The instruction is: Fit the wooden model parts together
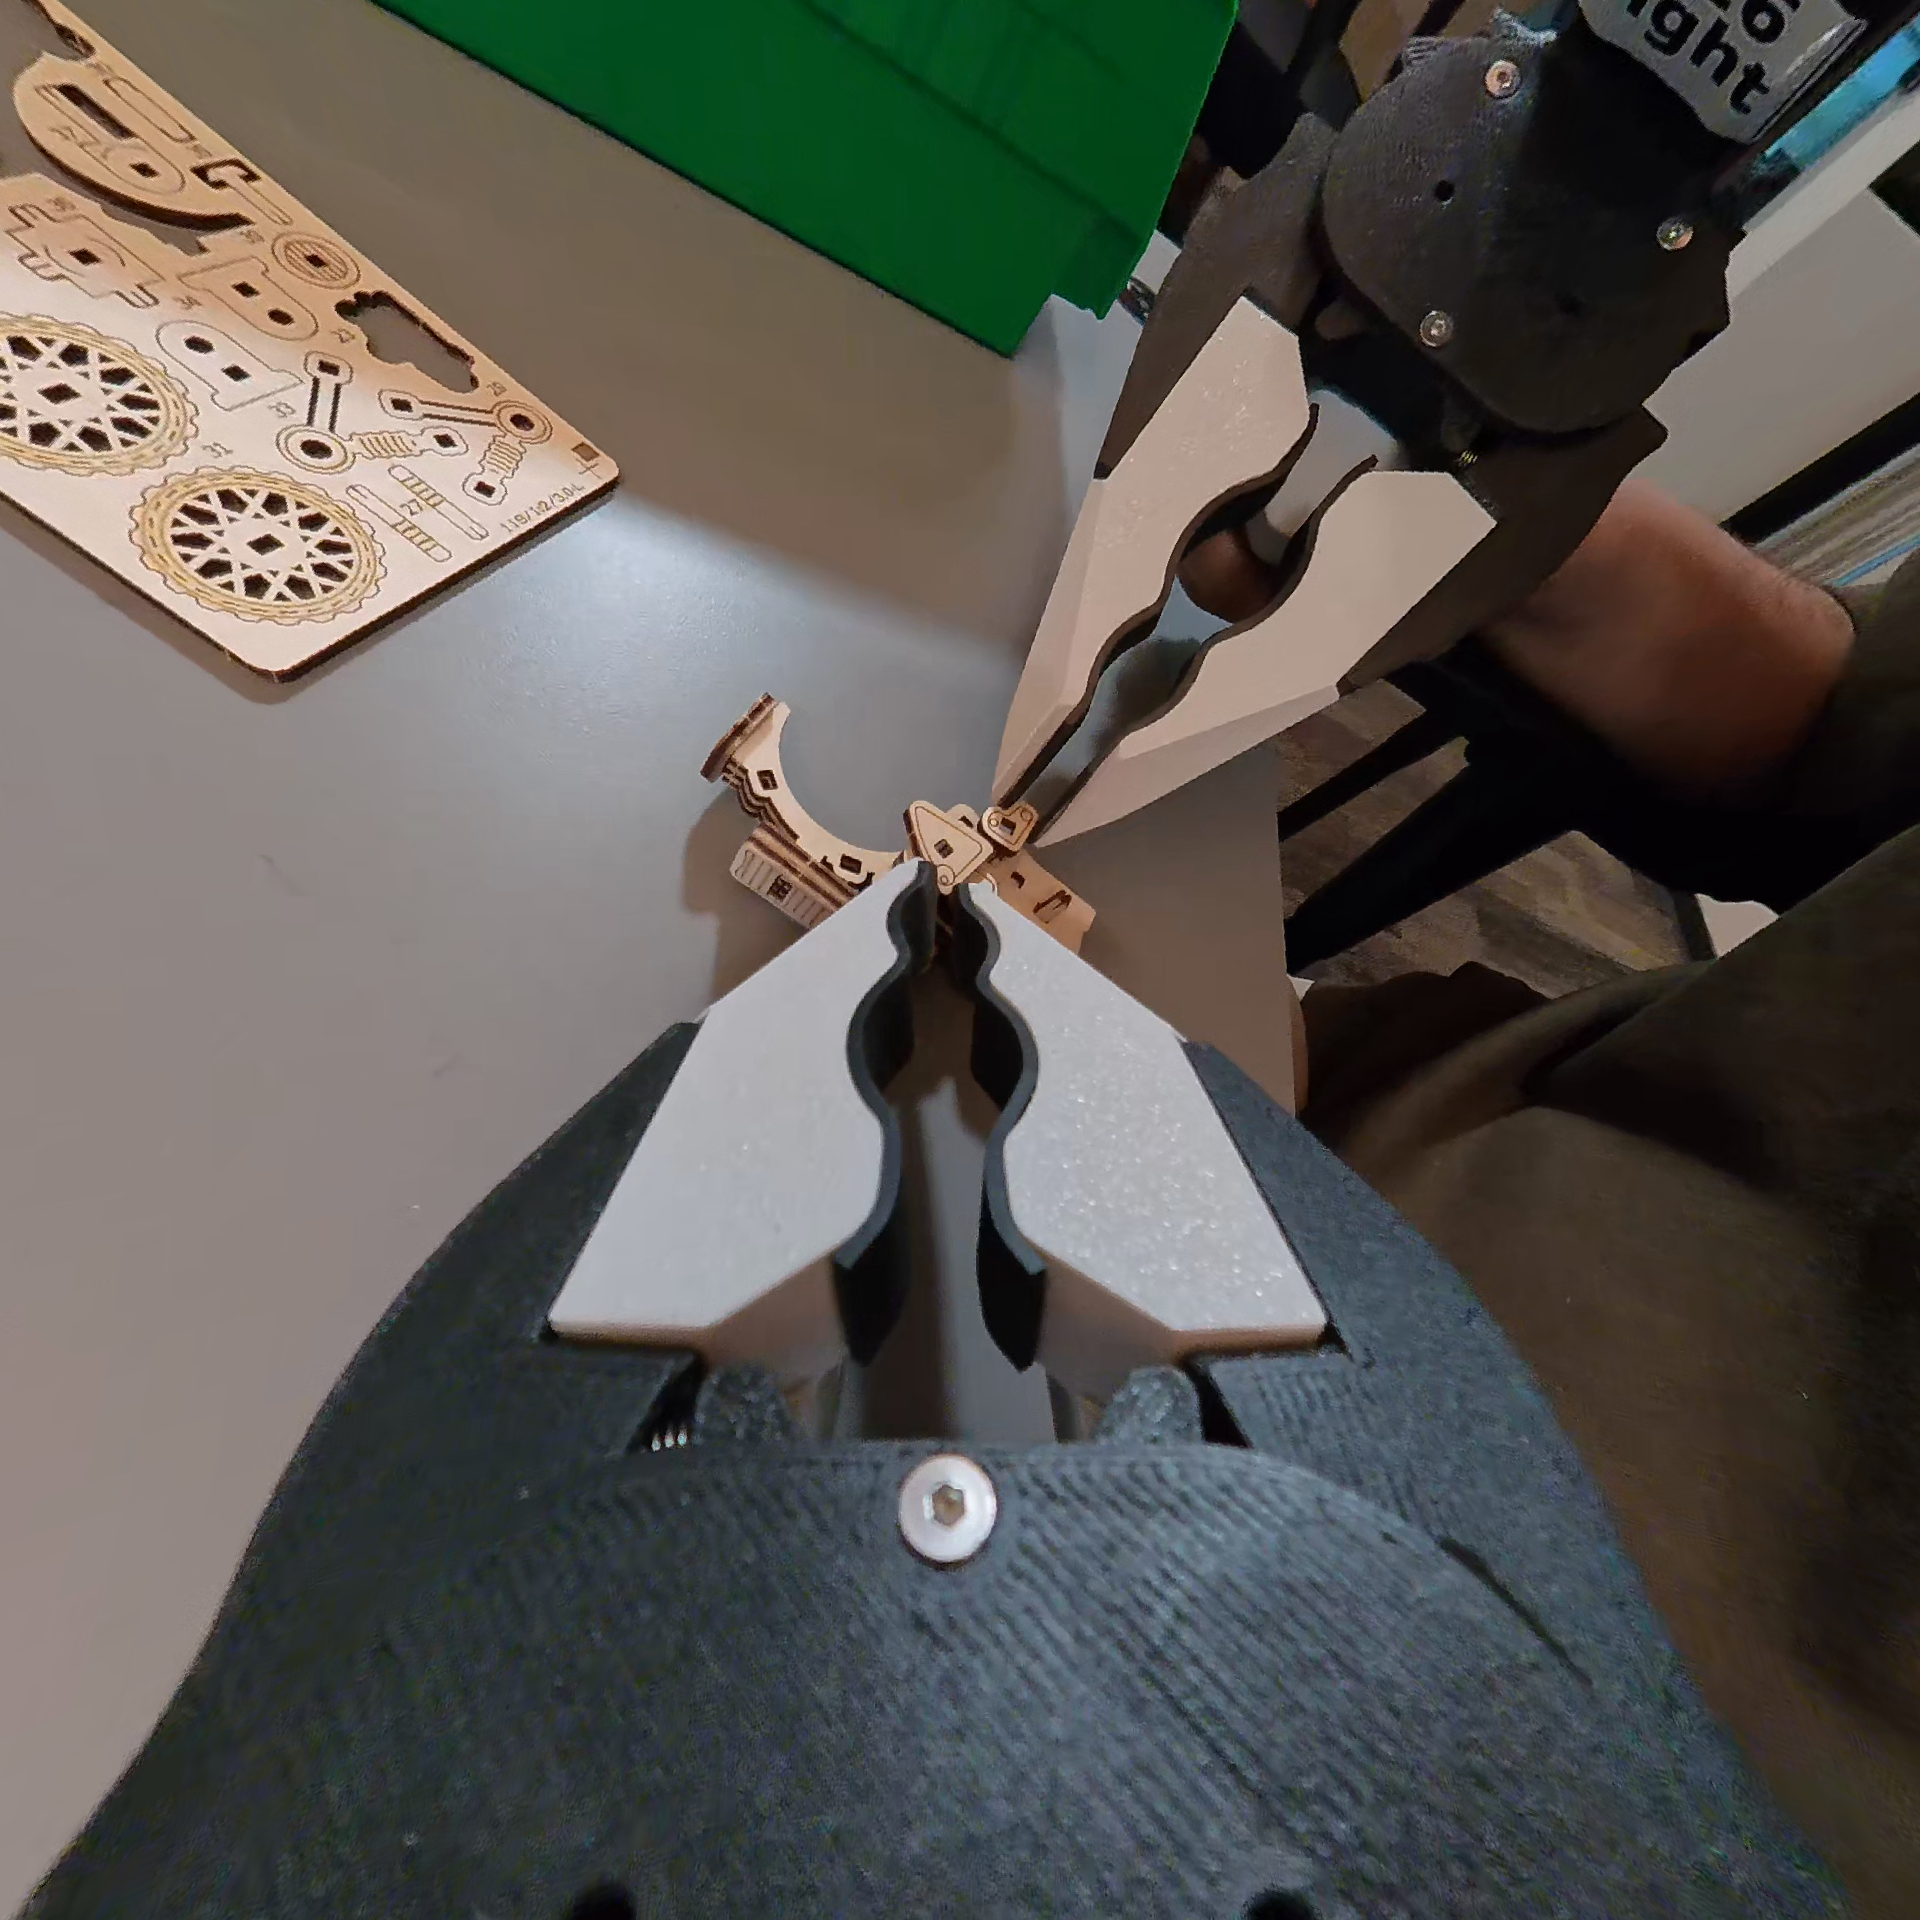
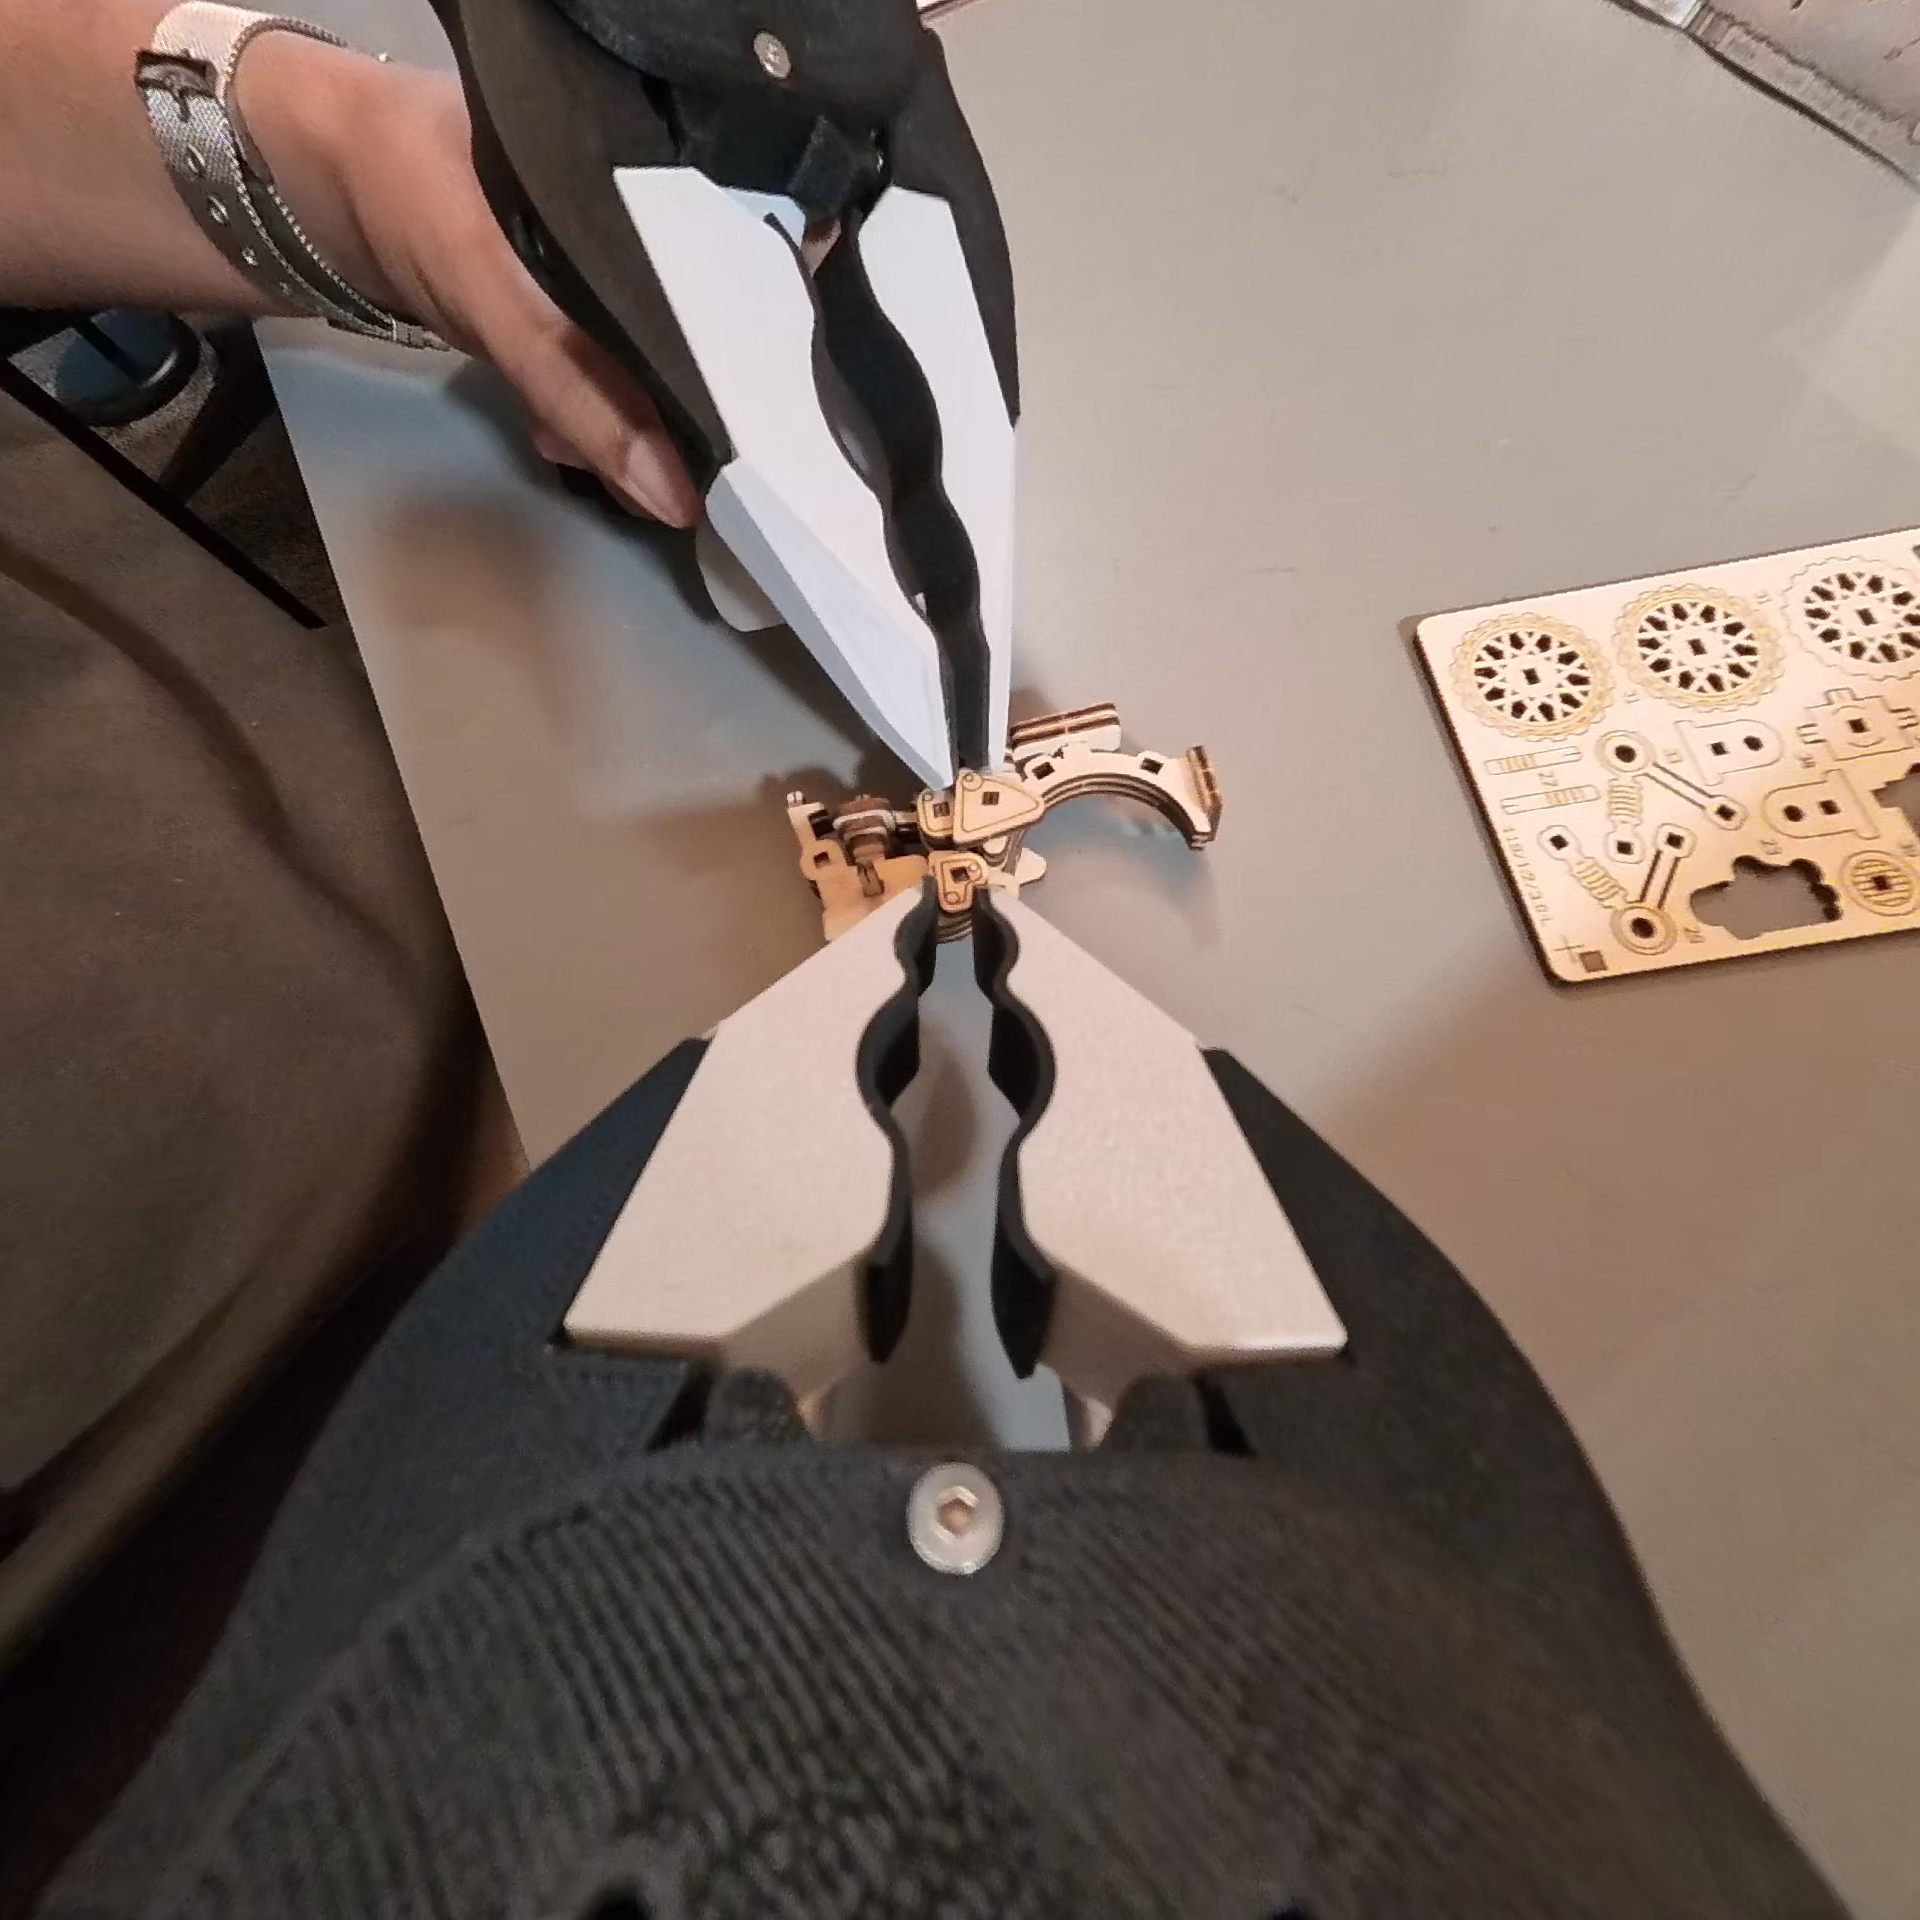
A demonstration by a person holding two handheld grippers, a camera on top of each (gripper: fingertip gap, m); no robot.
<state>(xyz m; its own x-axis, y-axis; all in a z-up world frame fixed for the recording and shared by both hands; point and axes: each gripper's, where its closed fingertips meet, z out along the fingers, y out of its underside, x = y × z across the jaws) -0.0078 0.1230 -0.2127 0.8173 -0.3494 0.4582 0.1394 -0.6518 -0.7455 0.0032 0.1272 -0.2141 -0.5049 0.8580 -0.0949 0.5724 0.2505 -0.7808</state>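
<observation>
A half-built wooden model (image 1: 774,795) with a curved arc piece and a triangular plate (image 1: 951,844) hangs over the grey table near its front edge. My left gripper (image 1: 940,888) is shut on the model's middle. In the right wrist view it comes down from above (image 2: 966,777) onto the model (image 2: 1132,790). My right gripper (image 2: 958,920) is shut on a small wooden link piece (image 2: 956,885) that touches the triangular plate (image 2: 987,808). In the left wrist view the right gripper (image 1: 1029,816) reaches in from the upper right with the small piece (image 1: 1008,826) at its tips.
A laser-cut wooden parts sheet (image 1: 260,416) with wheels and links lies flat on the table (image 1: 364,935); it also shows in the right wrist view (image 2: 1714,748). A green box (image 1: 883,125) stands at the back. The table's edge (image 2: 416,727) runs beside a person's lap. A hand (image 2: 436,239) holds the left gripper.
</observation>
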